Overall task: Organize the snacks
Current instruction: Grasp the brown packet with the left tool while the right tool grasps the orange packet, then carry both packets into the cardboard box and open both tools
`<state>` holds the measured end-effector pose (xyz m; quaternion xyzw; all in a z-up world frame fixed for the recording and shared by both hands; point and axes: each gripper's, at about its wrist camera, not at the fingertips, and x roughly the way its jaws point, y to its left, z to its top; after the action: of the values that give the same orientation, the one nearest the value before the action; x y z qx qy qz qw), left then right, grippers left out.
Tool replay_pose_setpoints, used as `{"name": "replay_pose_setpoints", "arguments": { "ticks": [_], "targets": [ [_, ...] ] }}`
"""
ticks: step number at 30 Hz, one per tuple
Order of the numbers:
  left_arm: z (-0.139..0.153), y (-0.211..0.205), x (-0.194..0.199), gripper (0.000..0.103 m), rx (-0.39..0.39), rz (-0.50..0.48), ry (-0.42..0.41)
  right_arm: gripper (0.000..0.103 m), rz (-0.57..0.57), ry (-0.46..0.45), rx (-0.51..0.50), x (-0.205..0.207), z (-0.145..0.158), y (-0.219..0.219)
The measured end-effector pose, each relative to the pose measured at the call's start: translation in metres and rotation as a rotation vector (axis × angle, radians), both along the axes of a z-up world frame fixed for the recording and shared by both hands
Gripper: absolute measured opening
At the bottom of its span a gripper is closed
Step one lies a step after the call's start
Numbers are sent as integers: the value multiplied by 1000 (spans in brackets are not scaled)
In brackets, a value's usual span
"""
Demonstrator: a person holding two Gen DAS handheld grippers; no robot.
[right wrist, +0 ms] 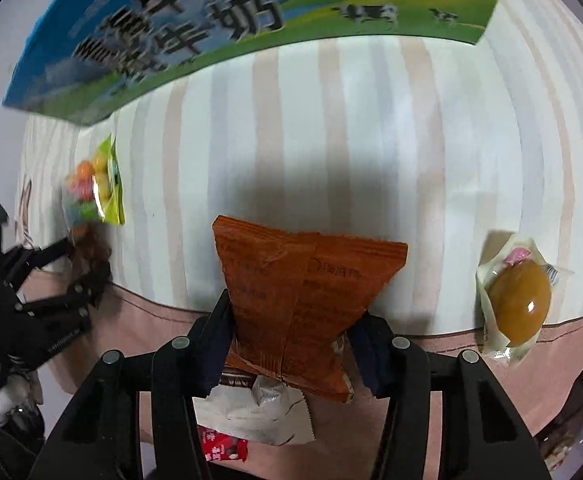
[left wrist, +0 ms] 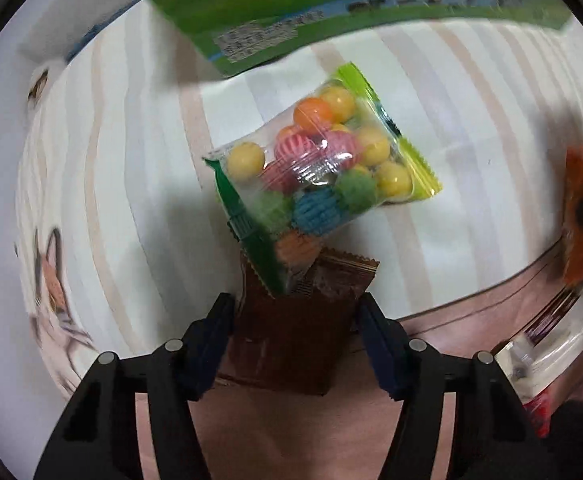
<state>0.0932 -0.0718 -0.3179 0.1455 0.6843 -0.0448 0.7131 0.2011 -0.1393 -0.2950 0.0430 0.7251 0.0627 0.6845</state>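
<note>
Snacks lie on striped cloth surface before milk carton. Left tongs clamped on brown packet, tucked under candy-ball bag. Right tongs clamped on orange packet, resting over white wrapper. Risk, we judge: lifting brown packet may drag candy-ball bag along; puffy orange packet may slip. Both tongs point straight down; left ones appear at left edge of right view.

Striped cloth open at 12 o'clock up to milk carton. Candy bag blocks 9, egg packet blocks 3.
</note>
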Motion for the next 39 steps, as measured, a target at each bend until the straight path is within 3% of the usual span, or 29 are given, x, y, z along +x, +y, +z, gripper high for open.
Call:
{"name": "replay_pose_setpoints", "arguments": {
  "ticks": [7,9,11,16,22,26,27,28,29,30,34,39],
  "targets": [
    [-4,24,-15,60,-285,452,96,56,174,-14,-65,-20,-2,35],
    [-8,29,-19,61,-352,544,125,56,191,-13,-67,-24,-4,38],
    [-13,32,-21,63,-380,574,143,58,167,-5,-52,-27,-9,46],
    [-24,26,-9,65,-331,442,177,72,26,28,51,-27,-7,28],
    [-23,-15,-7,67,-238,268,200,74,-71,55,112,-36,-13,17],
    [-22,-32,-15,66,-196,273,165,73,-95,40,63,-38,-19,21],
    [-21,-35,-18,61,-188,281,147,73,-98,24,45,-40,-18,25],
    [-19,-39,-27,54,-179,298,129,68,-89,1,13,-45,-15,33],
    [-17,-40,-37,54,-183,311,123,58,-71,-19,-13,-49,-15,38],
    [-15,-41,-39,54,-190,325,117,56,-59,-36,-20,-53,-13,40],
    [-1,-49,-57,54,-226,352,102,52,-70,-61,31,-64,2,31],
    [40,-67,-81,54,-284,322,59,52,-86,-114,115,-60,44,14]
  ]
}}
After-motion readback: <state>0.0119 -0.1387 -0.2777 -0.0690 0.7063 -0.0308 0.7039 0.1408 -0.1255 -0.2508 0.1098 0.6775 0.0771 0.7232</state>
